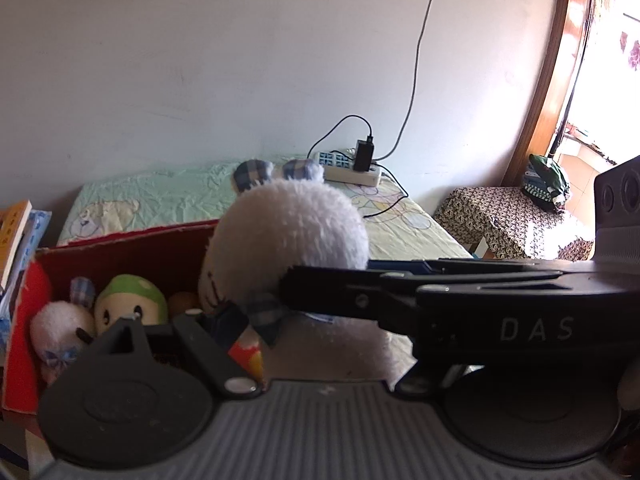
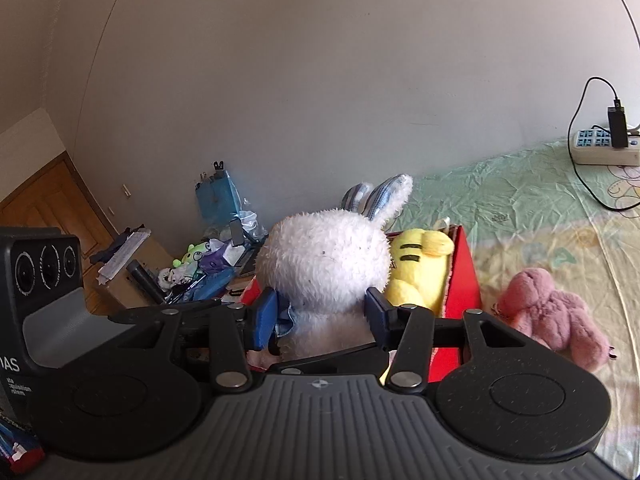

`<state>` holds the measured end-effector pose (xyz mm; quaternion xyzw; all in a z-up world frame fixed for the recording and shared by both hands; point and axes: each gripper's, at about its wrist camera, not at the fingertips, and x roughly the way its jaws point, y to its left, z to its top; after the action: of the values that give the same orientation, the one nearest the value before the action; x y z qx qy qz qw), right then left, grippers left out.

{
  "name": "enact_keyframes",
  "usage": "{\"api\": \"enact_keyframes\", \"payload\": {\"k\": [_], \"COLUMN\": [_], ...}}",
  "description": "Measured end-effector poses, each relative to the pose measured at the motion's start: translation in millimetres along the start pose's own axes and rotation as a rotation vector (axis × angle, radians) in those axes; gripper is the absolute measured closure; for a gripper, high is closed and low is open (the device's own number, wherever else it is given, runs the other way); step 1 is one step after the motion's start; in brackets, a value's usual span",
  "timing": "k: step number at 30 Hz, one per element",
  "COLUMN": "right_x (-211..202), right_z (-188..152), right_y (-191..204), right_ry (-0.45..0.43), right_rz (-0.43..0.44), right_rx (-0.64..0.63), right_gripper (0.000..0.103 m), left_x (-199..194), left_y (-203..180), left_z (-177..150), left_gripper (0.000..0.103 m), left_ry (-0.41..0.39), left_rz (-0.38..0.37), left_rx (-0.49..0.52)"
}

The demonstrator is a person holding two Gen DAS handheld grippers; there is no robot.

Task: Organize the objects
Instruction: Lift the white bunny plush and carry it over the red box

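bunny: big white plush rabbit (image 2: 324,264) sat over the red box (image 2: 460,280), near its right end
right gripper (image 2: 322,316): blue pads pinched on its neck, pointing a bit down
left gripper (image 1: 240,320): crossed by the right one; grip, can't tell
room: bedsheet (image 2: 520,208) open to the right
left view only: green-capped doll (image 1: 132,300) in box
right view only: yellow plush (image 2: 420,268), pink plush (image 2: 552,312)

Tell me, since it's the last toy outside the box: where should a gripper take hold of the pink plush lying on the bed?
Grip the pink plush across its rounded upper lump, coming from above. It lies flat on the bed sheet beside the red box, with open sheet on its other sides, and its limbs look floppy, so the fuller lump probably gives the jaws more to squeeze.
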<state>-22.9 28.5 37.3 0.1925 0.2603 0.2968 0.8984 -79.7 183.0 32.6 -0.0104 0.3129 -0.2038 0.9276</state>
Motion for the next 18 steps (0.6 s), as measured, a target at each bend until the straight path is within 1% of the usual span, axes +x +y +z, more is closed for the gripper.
{"api": "enact_keyframes", "payload": {"k": [4, 8, 14, 18], "right_x": [21, 40, 69, 84], "right_z": [-1, -1, -3, -8], "right_y": [14, 22, 22, 23], "right_ry": [0.002, 0.014, 0.049, 0.084], "right_rz": [-0.021, -0.053, -0.129, -0.178], "right_rx": [-0.005, -0.001, 0.021, 0.006], "right_gripper": [0.052, 0.053, 0.054, 0.056], "left_x": [-3, 3, 25, 40], "left_y": [26, 51, 80, 92], "left_z": [-1, 0, -2, -8], "left_gripper": [0.023, 0.023, 0.023, 0.023], "left_ry": [0.004, 0.021, 0.071, 0.11], "left_rz": [0.009, -0.004, -0.025, -0.027], "left_rx": [0.0, -0.016, -0.047, -0.062]}}
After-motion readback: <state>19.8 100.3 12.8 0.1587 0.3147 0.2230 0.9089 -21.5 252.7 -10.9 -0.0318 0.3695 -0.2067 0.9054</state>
